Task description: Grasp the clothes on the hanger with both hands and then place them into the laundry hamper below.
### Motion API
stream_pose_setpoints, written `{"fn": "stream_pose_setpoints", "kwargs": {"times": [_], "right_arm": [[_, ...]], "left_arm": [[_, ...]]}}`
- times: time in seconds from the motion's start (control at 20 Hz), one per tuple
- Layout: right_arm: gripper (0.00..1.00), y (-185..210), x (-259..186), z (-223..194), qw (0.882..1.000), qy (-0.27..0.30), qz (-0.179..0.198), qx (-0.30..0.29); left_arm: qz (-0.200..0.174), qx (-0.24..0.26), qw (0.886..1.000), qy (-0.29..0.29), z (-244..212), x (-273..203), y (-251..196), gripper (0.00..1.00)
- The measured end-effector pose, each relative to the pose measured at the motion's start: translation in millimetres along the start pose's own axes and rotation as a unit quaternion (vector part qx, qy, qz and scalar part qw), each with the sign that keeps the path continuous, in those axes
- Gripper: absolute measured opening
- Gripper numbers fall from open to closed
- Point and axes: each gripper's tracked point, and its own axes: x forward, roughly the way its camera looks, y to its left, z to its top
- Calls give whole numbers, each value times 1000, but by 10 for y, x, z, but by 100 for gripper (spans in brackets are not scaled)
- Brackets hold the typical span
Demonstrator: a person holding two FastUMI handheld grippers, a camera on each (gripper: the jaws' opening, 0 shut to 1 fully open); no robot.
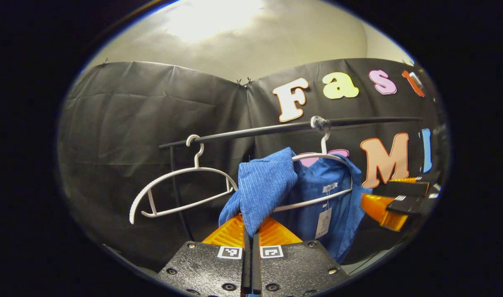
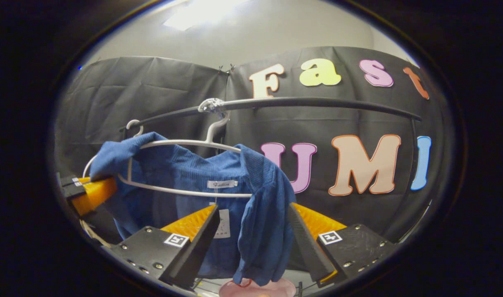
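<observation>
A blue corduroy shirt hangs on a white hanger from a black rail. My left gripper is shut on the shirt's near shoulder, and the pinched cloth is bunched above its fingers. In the right gripper view the same shirt spreads across its hanger. My right gripper is open, with the drooping sleeve between its fingers. The left gripper holds the far shoulder at the left. The right gripper sits beside the shirt's right edge.
An empty white hanger hangs on the rail to the left of the shirt. A vertical post of the rack stands at the right. A pink rounded rim lies just below the sleeve. The black cloth wall is close behind.
</observation>
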Motion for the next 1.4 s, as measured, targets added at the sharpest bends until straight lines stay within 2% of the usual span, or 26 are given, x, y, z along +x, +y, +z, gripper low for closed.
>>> {"fn": "stream_pose_setpoints", "kwargs": {"times": [0.1,0.2,0.25,0.3,0.4,0.5,0.6,0.75,0.85,1.0,1.1,1.35,1.4], "right_arm": [[96,48,118,-68,1000,8,-7,6],[99,59,231,-129,1000,15,-18,14],[95,65,277,-147,999,16,-22,18],[98,70,335,-171,999,15,-27,20],[99,27,453,-278,999,24,-44,18],[94,-19,567,-443,997,43,-60,23],[73,-79,669,-590,995,56,-75,29],[71,-203,740,-771,992,75,-101,21],[46,-215,821,-869,991,87,-100,16],[5,-368,773,-846,988,84,-131,-5],[9,-473,728,-774,986,80,-148,-18],[8,-863,680,-565,981,63,-183,-7],[8,-970,665,-494,980,58,-192,-5]], "left_arm": [[-5,-5,1000,-6,93,8,46,2],[-12,-8,1000,-13,176,12,64,0],[-15,-9,1000,-18,195,-6,93,0],[-19,-10,1000,-22,230,-2,96,0],[-27,-16,999,-27,282,3,110,3],[-33,-23,999,-30,319,-3,151,3],[-35,-23,999,-33,353,0,204,3],[-42,-25,998,-35,363,-1,224,3],[-44,-21,998,-36,352,9,234,3],[-47,-17,998,-37,353,35,227,0],[-47,-17,998,-36,342,64,236,0],[-39,-22,998,-40,366,125,381,3],[-40,-30,998,-41,382,133,411,0]]}}
